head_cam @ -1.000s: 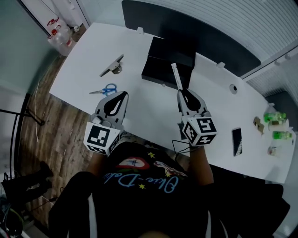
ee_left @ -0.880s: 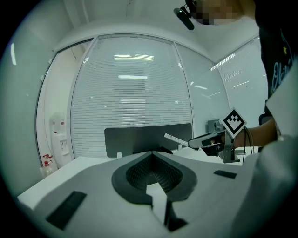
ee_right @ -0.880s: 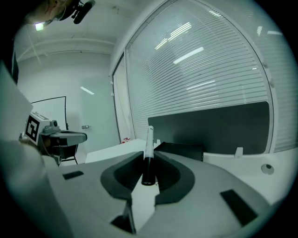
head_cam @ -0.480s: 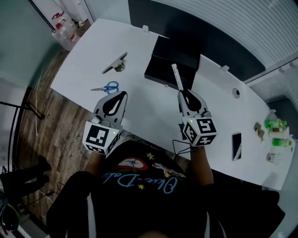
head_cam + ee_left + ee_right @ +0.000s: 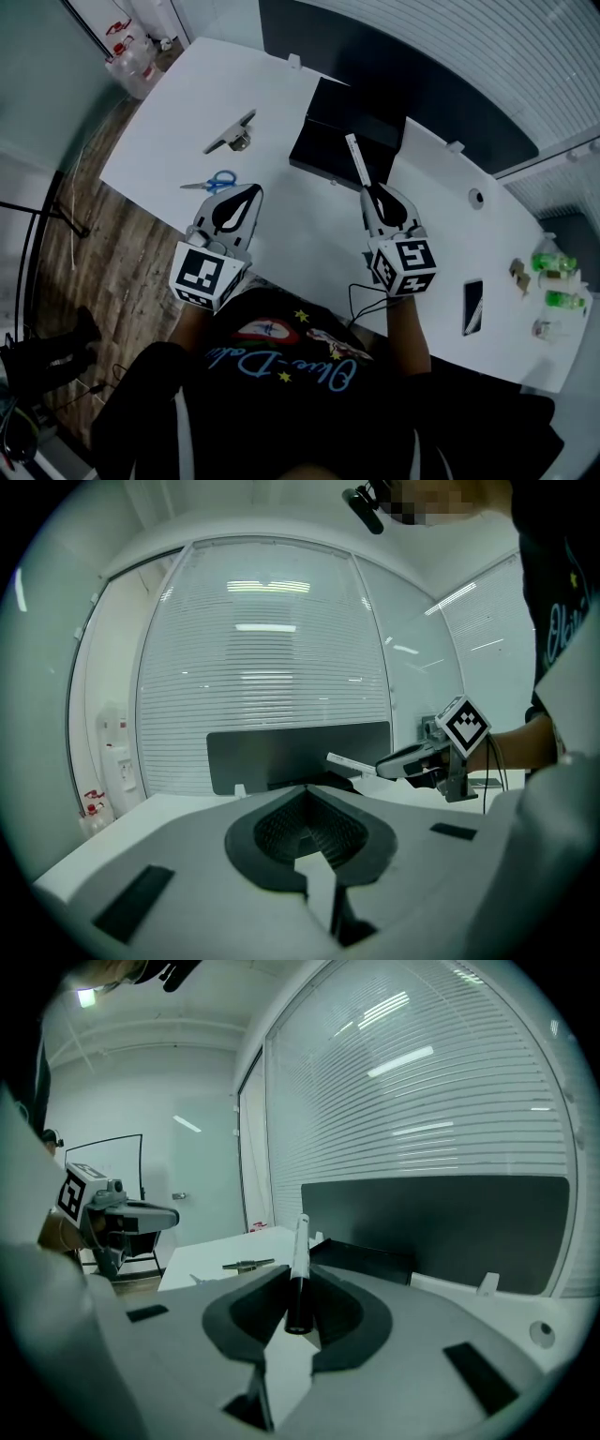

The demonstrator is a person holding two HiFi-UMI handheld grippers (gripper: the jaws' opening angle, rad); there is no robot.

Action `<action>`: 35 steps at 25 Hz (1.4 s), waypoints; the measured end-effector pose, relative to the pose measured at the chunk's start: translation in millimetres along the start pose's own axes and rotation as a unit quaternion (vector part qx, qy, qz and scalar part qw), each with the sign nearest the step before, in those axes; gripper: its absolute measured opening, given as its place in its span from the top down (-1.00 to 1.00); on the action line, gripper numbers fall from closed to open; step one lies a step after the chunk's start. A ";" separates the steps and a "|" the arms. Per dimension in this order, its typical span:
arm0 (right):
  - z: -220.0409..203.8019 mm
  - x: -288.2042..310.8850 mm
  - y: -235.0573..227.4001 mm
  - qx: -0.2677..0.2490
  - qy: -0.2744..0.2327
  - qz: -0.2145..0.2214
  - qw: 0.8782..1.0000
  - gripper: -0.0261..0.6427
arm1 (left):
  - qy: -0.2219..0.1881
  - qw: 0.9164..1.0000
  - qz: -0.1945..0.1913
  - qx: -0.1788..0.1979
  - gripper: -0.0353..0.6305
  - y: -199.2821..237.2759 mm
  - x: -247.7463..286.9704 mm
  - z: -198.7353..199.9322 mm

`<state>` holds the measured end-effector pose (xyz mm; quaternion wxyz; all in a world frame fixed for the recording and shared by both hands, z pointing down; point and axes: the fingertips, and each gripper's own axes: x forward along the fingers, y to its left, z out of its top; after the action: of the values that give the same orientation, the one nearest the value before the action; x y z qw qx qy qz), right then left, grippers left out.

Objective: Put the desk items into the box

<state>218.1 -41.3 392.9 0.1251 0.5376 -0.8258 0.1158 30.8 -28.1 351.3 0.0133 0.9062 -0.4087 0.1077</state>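
My right gripper [image 5: 372, 191] is shut on a pen [image 5: 357, 161] with a white barrel and a black end. The pen points away from me, and its tip hangs over the near edge of the open black box [image 5: 330, 141] at the back of the white desk [image 5: 169, 122]. In the right gripper view the pen [image 5: 300, 1258] stands pinched between the jaws [image 5: 298, 1285]. My left gripper [image 5: 254, 191] is shut and holds nothing. It hovers just right of the blue-handled scissors [image 5: 212, 182]. A grey metal tool [image 5: 230, 133] lies farther back on the left.
A dark phone [image 5: 473, 306] lies on the desk at the right. Green-capped bottles [image 5: 553, 253] stand at the far right edge. A round cable hole [image 5: 477, 197] is right of the box. A black panel [image 5: 412, 66] rises behind the desk.
The left gripper has edged a little to the right, away from the scissors. The right gripper keeps the pen in the same hold near the box.
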 end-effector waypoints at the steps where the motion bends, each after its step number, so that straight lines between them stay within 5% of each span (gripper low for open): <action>1: 0.1 1.8 -3.1 -0.004 0.004 0.002 1.000 0.70 | 0.001 1.000 0.001 -0.001 0.87 1.1 1.6 0.3; 35: -27.2 79.4 -30.6 -0.122 0.117 0.023 0.985 0.70 | 0.029 0.999 0.006 -0.021 0.87 49.2 41.1 -15.1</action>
<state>217.3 -112.8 446.6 0.2828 0.4822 -0.8253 0.0796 17.9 -89.4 371.4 0.0436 0.8999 -0.4155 0.1250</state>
